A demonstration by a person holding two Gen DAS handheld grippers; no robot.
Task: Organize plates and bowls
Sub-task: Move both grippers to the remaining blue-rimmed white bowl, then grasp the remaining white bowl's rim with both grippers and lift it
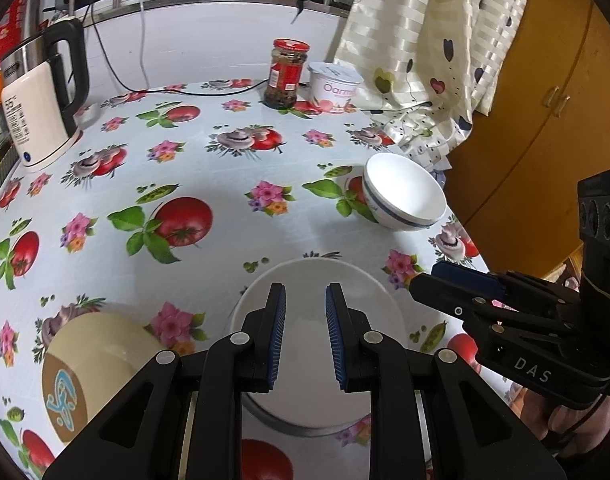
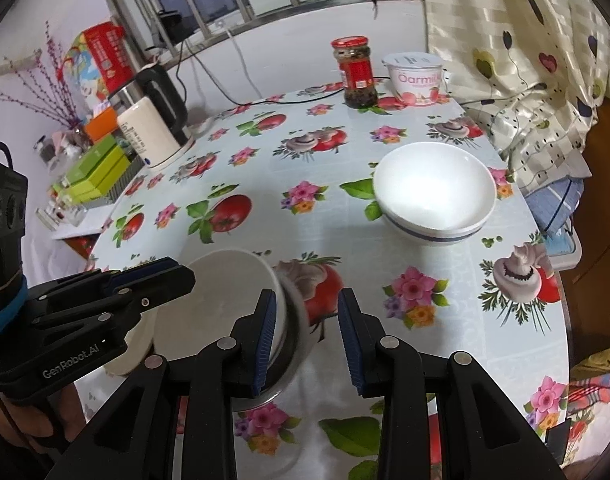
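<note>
A white plate (image 1: 317, 280) lies on the flowered tablecloth, on what looks like a metal dish whose grey rim (image 2: 265, 400) shows beneath it. My left gripper (image 1: 305, 292) hovers over the plate, open, with only the plate's surface showing in the gap. My right gripper (image 2: 307, 296) is open too; its left finger overlaps the plate's right edge and tablecloth shows between the pads. A white bowl with a blue stripe (image 2: 433, 192) stands further back on the right. A beige bowl with a blue design (image 1: 89, 364) sits left of the plate.
At the table's back stand a red-lidded jar (image 1: 285, 76) and a yoghurt tub (image 1: 333, 88), with a kettle (image 1: 41, 108) at the left. A curtain (image 1: 425, 60) hangs over the right edge. In each view the other gripper (image 1: 445, 280) (image 2: 173, 276) is close beside the plate.
</note>
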